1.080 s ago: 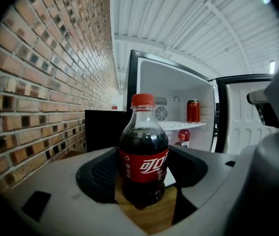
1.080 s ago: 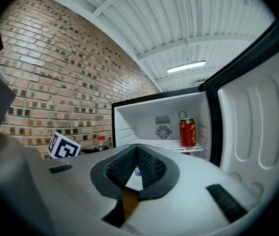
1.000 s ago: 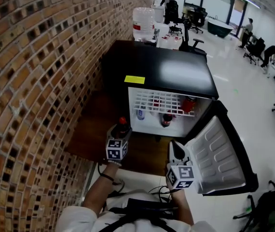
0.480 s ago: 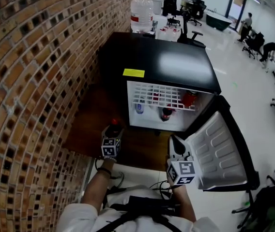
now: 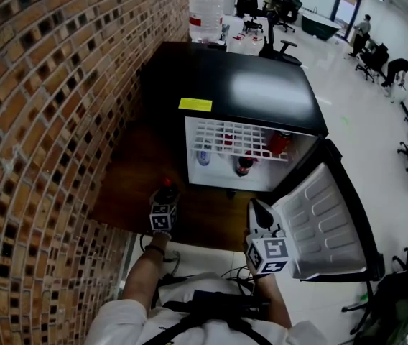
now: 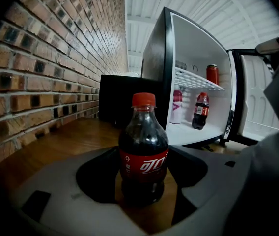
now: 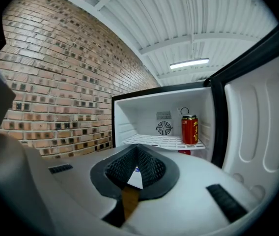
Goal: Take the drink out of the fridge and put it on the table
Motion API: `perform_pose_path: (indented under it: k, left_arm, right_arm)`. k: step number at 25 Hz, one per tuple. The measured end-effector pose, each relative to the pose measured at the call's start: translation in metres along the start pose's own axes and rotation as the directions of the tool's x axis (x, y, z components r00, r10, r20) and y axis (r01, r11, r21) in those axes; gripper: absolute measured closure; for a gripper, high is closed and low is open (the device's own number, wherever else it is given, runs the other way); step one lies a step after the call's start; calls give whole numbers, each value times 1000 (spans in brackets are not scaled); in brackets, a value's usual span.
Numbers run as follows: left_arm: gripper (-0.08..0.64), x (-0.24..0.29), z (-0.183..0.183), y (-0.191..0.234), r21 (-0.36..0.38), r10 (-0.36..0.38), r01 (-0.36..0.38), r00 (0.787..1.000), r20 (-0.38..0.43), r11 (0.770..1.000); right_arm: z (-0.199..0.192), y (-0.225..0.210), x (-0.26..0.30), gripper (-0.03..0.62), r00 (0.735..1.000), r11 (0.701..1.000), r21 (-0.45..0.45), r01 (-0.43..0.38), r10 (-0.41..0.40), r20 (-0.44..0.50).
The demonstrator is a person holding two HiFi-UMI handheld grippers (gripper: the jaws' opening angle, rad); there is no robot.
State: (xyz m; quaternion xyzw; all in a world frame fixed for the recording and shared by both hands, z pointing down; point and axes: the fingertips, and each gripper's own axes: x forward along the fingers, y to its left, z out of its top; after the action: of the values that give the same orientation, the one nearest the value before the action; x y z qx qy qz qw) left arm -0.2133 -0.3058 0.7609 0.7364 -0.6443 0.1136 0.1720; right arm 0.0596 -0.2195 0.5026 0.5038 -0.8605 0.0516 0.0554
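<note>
The left gripper [image 5: 164, 195] is closed partway round a small cola bottle [image 6: 143, 151], its jaws pressing the lower body from both sides so that the red cap and label stand clear above them and the bottle stays upright. The drink is already out of the fridge [image 5: 240, 99] and sits low over the wooden surface [image 5: 125, 192] that runs between the brick wall [image 5: 39, 121] and the fridge's side. Whether its base touches the wood or hangs just above it is hard to tell from the left gripper view. Gripping low and level looks deliberate: it keeps the base free to meet the wood flat, and a narrow bottle like this would tip easily if let go at a tilt. The right gripper [image 7: 134, 175] has its jaws together with nothing between them. It waits in front of the open fridge door [image 5: 326, 221], well apart from the bottle, probably kept out of the way and placed to swing the door shut afterwards. Inside the fridge remain a second cola bottle [image 6: 200, 110] and a white bottle with a pink label [image 6: 177, 107] on the floor, and a red can [image 7: 189, 129] on the wire shelf [image 5: 240, 141]. The task looks close to its end: what remains is to settle the bottle and open the left jaws
</note>
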Motion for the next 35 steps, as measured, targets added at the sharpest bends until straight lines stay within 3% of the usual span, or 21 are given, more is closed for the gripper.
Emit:
perform_pose_path:
  k: [8,14,35]
  left_arm:
    - [256,7,-2,-5,-1,-3,3,1000,-9,1000]
    - [256,3,-8,-10,77,-7,9,1000,-23,997]
    - [248,-8,-16,-10,98,-9,14,999,-45,995]
  right_arm:
    - [-1,-5,1,581,1000,1000,6,7,-7,-2]
    - [-4,-8,2,581,1000,1000,17,14,-14,-6]
    - [-7,-7,-15,581,999,999,36,35,-34,-5]
